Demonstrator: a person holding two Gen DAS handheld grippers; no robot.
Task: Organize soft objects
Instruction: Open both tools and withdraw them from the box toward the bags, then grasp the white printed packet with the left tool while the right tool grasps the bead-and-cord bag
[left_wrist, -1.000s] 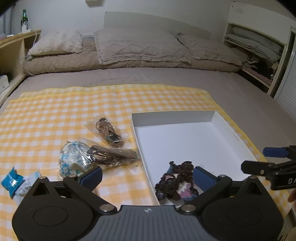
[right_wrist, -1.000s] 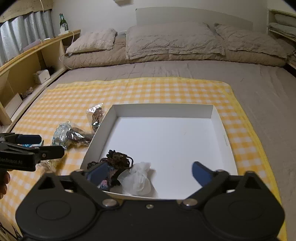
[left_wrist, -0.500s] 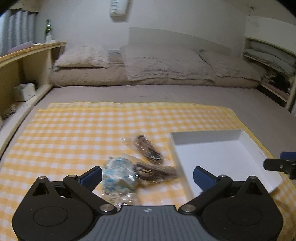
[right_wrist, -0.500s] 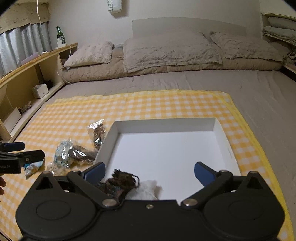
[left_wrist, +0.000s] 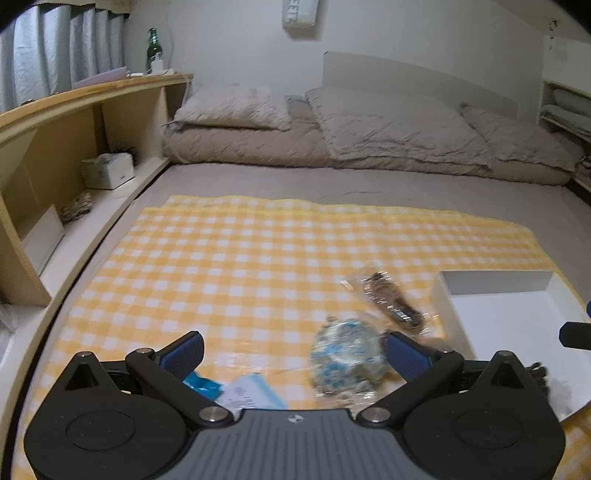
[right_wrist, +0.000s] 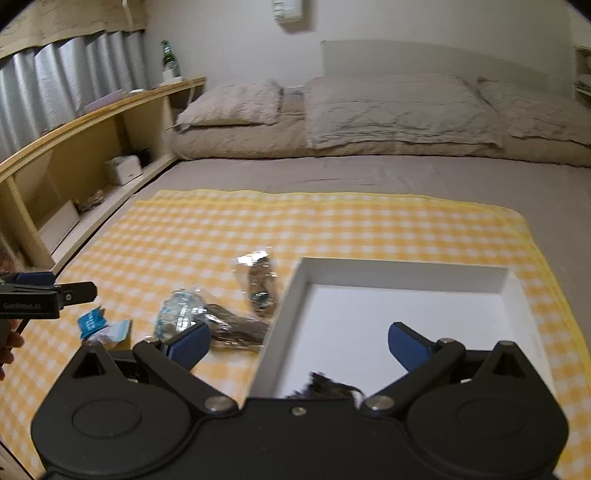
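Packets (left_wrist: 345, 354) between left jaws (spread wide)

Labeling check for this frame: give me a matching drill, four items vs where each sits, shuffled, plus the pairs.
Items:
1. green bottle
2. blue-patterned bag
3. dark scrunchies
4. tissue box

Places:
A. inside the white box, near edge
B. on top of the wooden shelf
C. on the checked cloth, left of the box
D. in a lower shelf compartment

Pairs: 1-B, 2-C, 3-A, 4-D
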